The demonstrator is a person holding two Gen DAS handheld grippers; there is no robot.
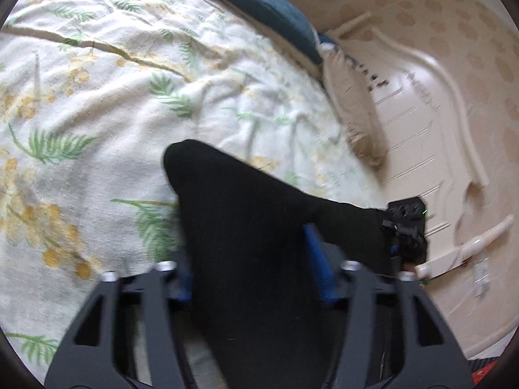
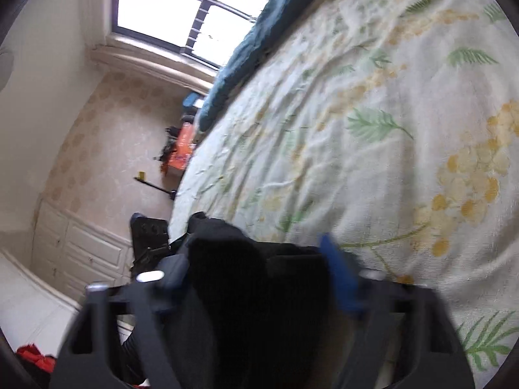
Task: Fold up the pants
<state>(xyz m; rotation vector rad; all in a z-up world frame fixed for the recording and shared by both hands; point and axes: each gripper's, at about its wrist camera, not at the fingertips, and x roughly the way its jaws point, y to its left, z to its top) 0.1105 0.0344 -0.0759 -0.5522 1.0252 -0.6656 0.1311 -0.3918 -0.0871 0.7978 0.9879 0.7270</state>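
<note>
Black pants (image 1: 246,227) lie bunched at the near edge of the bed (image 1: 97,103), stretched between both claws. The left claw (image 1: 253,278) has narrowed with the dark cloth filling the gap between its blue pads. The right claw (image 2: 266,278) likewise pinches a fold of the pants (image 2: 240,275) near the bed's (image 2: 373,113) corner.

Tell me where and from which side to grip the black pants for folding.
Grip the black pants at the near edge, one gripper toward each end, coming in low from the bedside. The cloth bunches up between both sets of fingers there, while the far end lies on the floral bedspread.
</note>
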